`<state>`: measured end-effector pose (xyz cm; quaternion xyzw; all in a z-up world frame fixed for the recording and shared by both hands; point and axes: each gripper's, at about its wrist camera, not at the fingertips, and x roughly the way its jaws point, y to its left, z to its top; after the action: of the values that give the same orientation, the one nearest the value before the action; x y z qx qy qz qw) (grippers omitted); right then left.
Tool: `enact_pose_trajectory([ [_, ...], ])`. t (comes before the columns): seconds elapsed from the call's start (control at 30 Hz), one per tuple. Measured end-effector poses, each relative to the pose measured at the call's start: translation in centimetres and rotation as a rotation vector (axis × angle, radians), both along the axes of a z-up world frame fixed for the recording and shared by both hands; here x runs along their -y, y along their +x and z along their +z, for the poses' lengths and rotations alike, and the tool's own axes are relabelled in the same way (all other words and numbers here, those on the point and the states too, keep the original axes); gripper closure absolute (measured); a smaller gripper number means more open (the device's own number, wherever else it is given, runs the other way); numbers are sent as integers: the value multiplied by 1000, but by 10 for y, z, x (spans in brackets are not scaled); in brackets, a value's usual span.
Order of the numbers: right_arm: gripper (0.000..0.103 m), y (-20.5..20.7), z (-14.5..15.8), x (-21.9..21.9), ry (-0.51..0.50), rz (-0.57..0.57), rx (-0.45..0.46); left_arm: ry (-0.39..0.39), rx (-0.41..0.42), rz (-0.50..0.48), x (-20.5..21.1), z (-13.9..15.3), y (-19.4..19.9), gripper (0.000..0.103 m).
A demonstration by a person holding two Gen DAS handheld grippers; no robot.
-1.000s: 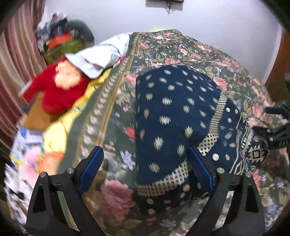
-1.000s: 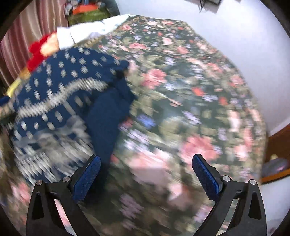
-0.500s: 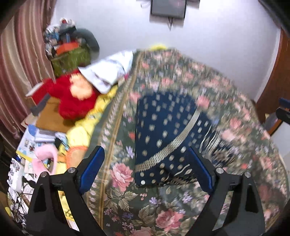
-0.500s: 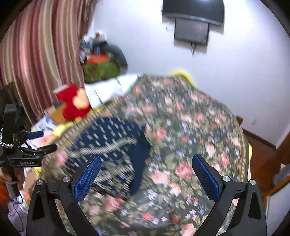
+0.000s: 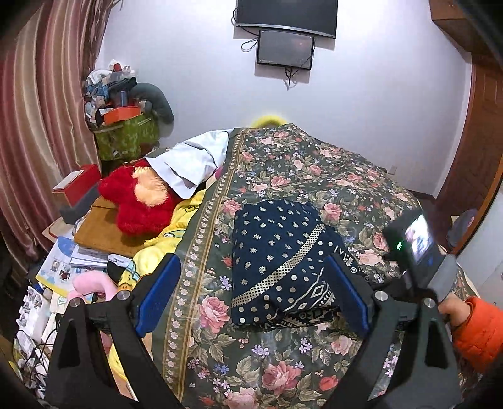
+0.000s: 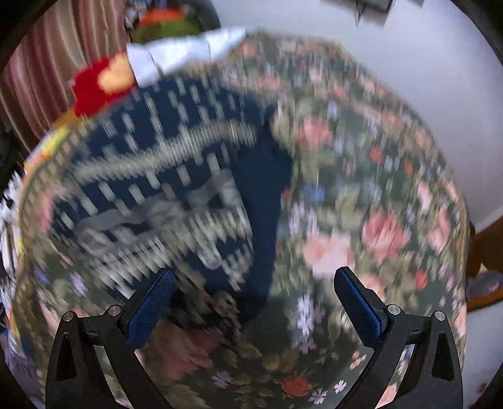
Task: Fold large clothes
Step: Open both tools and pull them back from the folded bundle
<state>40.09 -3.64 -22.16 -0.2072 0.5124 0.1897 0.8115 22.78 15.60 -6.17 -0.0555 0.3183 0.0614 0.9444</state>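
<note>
A navy garment with white and gold dots and bands (image 5: 279, 254) lies folded into a compact rectangle on the floral bedspread (image 5: 314, 176). My left gripper (image 5: 251, 292) is open and empty, held above the bed's near edge in front of the garment. My right gripper (image 6: 254, 302) is open and empty, close over the garment's near right corner (image 6: 176, 176); that view is motion-blurred. The right gripper's body with its camera screen (image 5: 421, 248) shows at the right of the left wrist view, held by a hand in an orange sleeve.
A red plush toy (image 5: 138, 201), a white pillow (image 5: 191, 160) and yellow bedding (image 5: 163, 239) lie along the bed's left side. Books, boxes and clutter (image 5: 78, 251) cover the floor at left. A green bag (image 5: 125, 135) stands by the curtain. A TV (image 5: 286, 12) hangs on the far wall.
The left gripper has drawn back and up from the garment, widening its view. The right gripper rose away, then dropped back down close to the garment. Both stayed open.
</note>
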Motion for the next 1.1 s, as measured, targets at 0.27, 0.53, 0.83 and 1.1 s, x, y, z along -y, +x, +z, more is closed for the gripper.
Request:
enact_pose_trajectory([
  [0.27,2,-28,19,55,35,-1,-11,21,25,18,11,4,-3,10],
  [0.53,2,-94,166,87,369,-1,281,23,187,0,42,55,-40,10],
  [0.83,2,-193,275,92,595,59,599,36,400,-1,65,117,-107,10],
  [1.1,1,-244,286,97,688,32,662,75,475,9,81,125,-149,10],
])
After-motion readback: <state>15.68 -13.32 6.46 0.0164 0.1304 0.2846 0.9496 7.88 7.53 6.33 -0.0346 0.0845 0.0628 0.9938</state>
